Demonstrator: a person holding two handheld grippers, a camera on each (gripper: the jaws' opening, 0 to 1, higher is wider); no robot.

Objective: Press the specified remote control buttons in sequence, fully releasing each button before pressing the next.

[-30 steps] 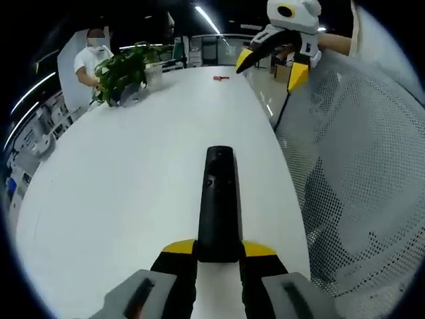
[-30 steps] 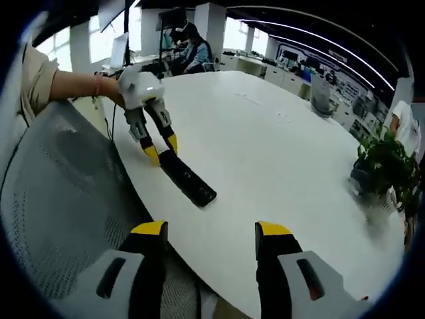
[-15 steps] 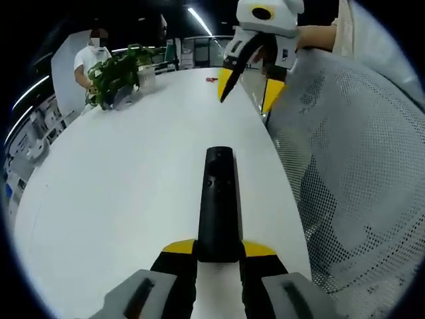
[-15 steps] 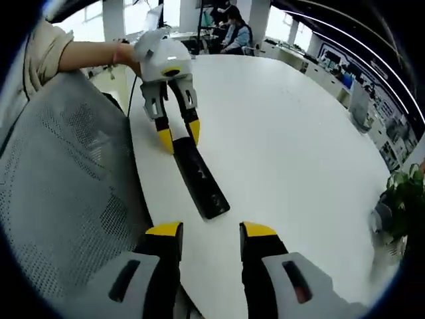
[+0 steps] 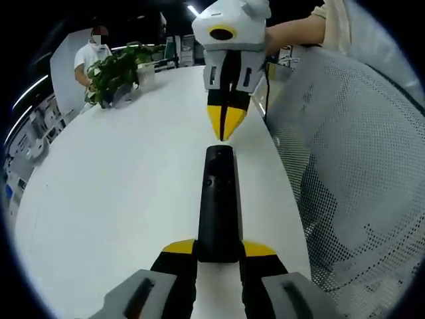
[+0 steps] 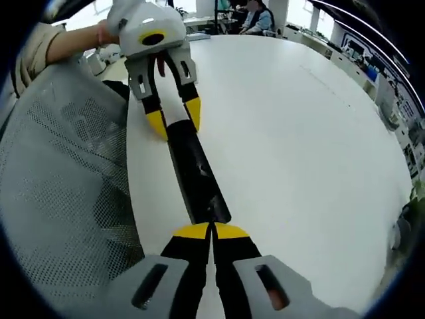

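Observation:
A long black remote control (image 5: 219, 199) lies on the white table (image 5: 119, 193) along its right edge. My left gripper (image 5: 219, 250) is shut on the remote's near end, a yellow tip on each side. My right gripper (image 5: 226, 127) comes down from above with its jaws shut, tips just at the remote's far end. In the right gripper view the remote control (image 6: 196, 169) runs away from my shut right gripper (image 6: 212, 230), whose tips sit at its near end. The left gripper (image 6: 174, 121) clamps the other end. Whether the tips touch the remote, I cannot tell.
A grey mesh chair (image 5: 358, 179) stands close against the table's edge beside the remote; the same chair (image 6: 60, 179) is in the right gripper view. A potted plant (image 5: 116, 76) and a person (image 5: 89, 56) are at the table's far end. A sleeve (image 6: 36, 53) reaches in.
My right gripper has shut its jaws and come down toward the remote's free end. The left gripper and the remote have stayed put.

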